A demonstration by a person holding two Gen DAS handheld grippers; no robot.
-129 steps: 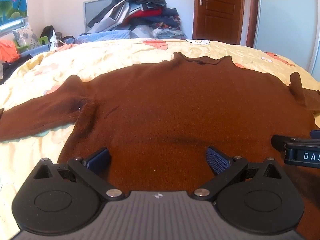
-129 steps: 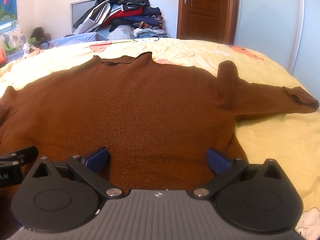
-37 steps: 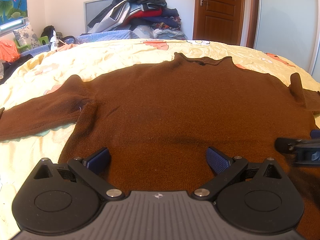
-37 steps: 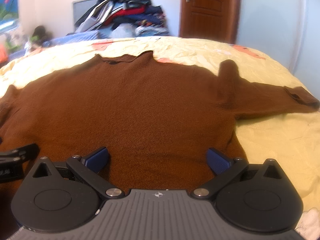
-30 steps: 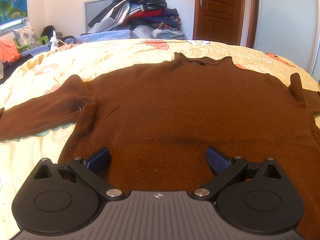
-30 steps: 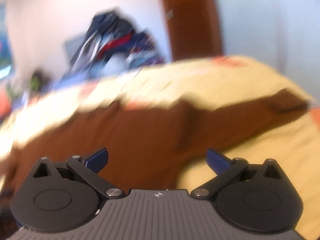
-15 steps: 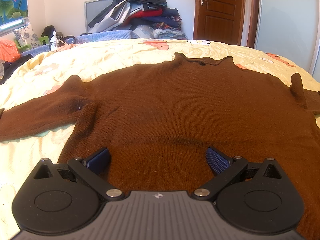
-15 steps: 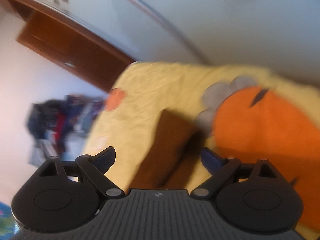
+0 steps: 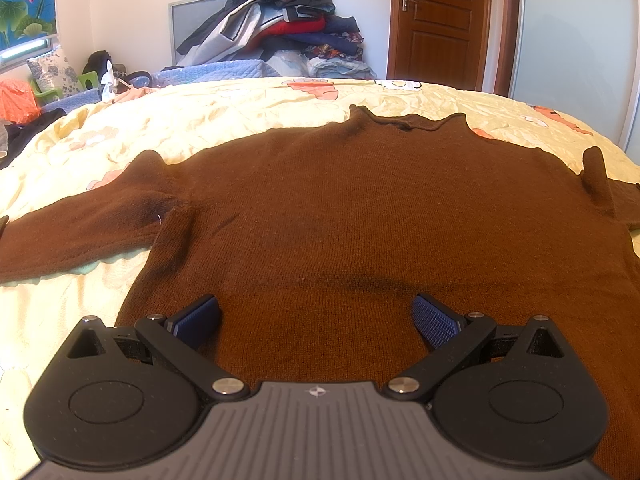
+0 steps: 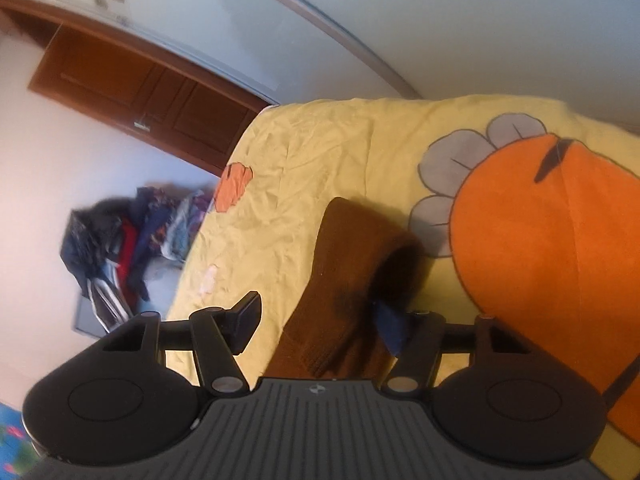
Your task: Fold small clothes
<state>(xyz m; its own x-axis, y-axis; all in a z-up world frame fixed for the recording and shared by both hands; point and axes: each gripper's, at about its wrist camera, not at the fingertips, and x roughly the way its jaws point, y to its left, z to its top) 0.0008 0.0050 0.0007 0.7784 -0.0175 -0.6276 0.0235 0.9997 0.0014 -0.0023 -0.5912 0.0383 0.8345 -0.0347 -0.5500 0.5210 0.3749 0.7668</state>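
Note:
A brown knitted sweater (image 9: 360,208) lies flat on the yellow bedspread (image 9: 240,112), collar far, both sleeves spread sideways. My left gripper (image 9: 316,316) is open and empty, low over the sweater's hem. My right gripper (image 10: 320,324) is open, rolled sideways, at the cuff end of the right sleeve (image 10: 352,264). The cuff lies between its jaws; the right fingertip (image 10: 390,326) sits at the cuff's opening. I cannot tell if it touches the cloth.
A heap of clothes (image 9: 280,32) is piled against the far wall beyond the bed. A wooden door (image 9: 440,20) and a white wardrobe (image 9: 576,52) stand at the right. An orange print (image 10: 540,248) marks the bedspread beside the cuff.
My right gripper swung away from the hem, rightward to the sleeve's cuff, and rolled sideways. It no longer shows in the left wrist view. The left gripper stayed still.

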